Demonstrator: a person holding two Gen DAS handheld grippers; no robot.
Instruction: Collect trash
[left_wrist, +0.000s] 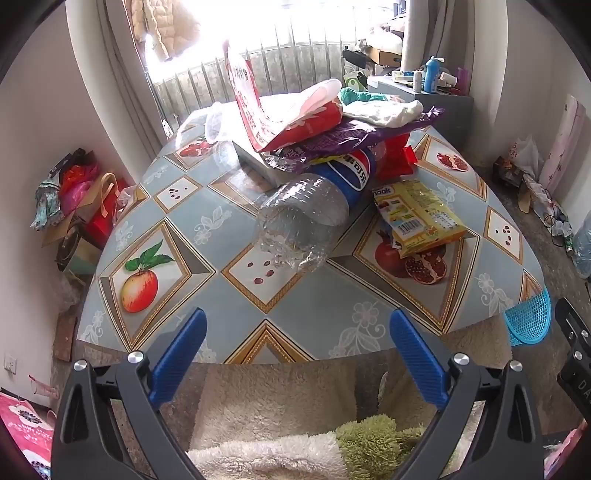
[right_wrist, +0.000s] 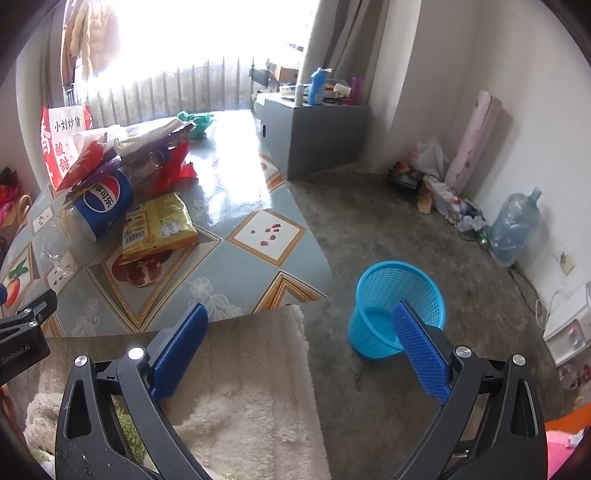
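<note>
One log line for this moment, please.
phase: start | left gripper: open | right gripper: open | bottle: on table | basket: on floor

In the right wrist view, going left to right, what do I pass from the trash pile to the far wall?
Red-and-white snack bag → Pepsi bottle → yellow snack packet → blue mesh basket on the floor → big water jug by the wall.

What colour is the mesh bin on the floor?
Light blue; the bin shows best in the right wrist view.
</note>
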